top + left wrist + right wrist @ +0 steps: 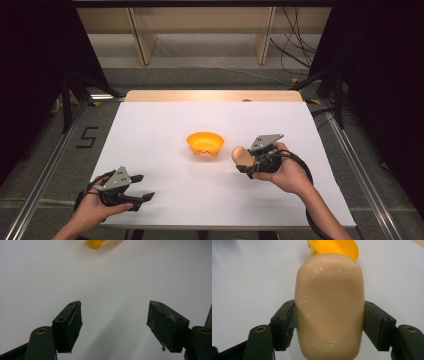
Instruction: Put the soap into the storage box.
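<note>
The right gripper (pixel 329 322) grips a tan bar (pixel 329 307) by its sides, near the orange bowl (pixel 205 143); the carry seems underway; next, a short reach over the rim; the left gripper (pixel 115 322) idles open.

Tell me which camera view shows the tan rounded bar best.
The right gripper view: the smooth tan rounded bar looms close, pressed between the right gripper's black jaws. The high view shows it small, right of the orange plastic bowl. The left gripper view gives nothing of it.
</note>
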Demonstrator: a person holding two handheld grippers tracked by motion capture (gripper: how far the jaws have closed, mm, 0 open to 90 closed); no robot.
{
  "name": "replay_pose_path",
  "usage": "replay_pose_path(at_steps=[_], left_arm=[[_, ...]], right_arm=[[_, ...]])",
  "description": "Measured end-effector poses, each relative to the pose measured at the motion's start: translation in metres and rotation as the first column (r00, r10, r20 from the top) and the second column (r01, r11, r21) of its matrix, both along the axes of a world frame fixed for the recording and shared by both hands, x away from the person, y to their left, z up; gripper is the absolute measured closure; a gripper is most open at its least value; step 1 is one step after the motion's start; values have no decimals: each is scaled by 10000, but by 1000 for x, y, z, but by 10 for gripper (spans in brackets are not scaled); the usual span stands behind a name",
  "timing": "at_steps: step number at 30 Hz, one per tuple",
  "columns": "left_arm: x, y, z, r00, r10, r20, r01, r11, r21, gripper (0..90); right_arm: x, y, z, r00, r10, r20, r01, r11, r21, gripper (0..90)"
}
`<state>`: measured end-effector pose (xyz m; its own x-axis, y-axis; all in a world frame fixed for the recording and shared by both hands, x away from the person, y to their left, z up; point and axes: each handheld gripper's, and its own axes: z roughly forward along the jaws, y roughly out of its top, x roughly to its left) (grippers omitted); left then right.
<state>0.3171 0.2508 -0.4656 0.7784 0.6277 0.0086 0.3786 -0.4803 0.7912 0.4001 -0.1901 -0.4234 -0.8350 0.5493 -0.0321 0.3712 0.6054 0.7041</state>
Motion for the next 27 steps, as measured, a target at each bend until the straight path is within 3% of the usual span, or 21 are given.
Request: replay_pose_path(at_steps=[3, 8, 9, 10, 13, 15, 18, 21, 22, 25, 27], left_arm=[[-1, -1, -1, 9998, 130, -143, -132, 9998, -135, 277], [0, 0, 0, 10000, 8, -7, -8, 10000, -19, 277], [-1, -1, -1, 9998, 148, -165, -150, 9998, -149, 277], [0, 0, 0, 10000, 6, -12, -6, 10000, -27, 277], [0, 0, 0, 9999, 92, -96, -92, 10000, -30, 276], [0, 1, 1, 10000, -6, 8, 6, 10000, 44, 276], [-1, 0, 0, 9998, 124, -141, -125, 9999, -66, 276], [1, 0, 0, 10000, -31, 60, 31, 10000, -40, 276], [-1, -1, -1, 9999, 118, -97, -120, 9997, -226, 276], [-1, -1, -1, 9998, 118, -153, -121, 9998, -168, 276], [1, 0, -1, 10000, -16, 29, 16, 9999, -116, 276]], right_arm=[[1, 1, -1, 10000, -37, 63, 36, 9999, 154, 336], [4, 2, -1, 9999, -91, 105, 89, 9998, 204, 336], [4, 2, -1, 9998, -97, 186, 93, 9998, 203, 335], [5, 1, 0, 9999, 30, 105, -31, 9999, 103, 336], [7, 3, 0, 9995, -177, 262, 167, 9993, 347, 336], [7, 2, 1, 9999, -104, 109, 101, 9997, 226, 335], [9, 3, 2, 9997, -95, 206, 89, 9995, 290, 335], [11, 4, 3, 9997, -87, 226, 81, 9995, 304, 336], [11, 5, 4, 9996, -137, 235, 129, 9993, 339, 335], [11, 6, 4, 9997, -199, 158, 193, 9990, 401, 336], [14, 6, 5, 9993, -114, 356, 100, 9992, 392, 336]])
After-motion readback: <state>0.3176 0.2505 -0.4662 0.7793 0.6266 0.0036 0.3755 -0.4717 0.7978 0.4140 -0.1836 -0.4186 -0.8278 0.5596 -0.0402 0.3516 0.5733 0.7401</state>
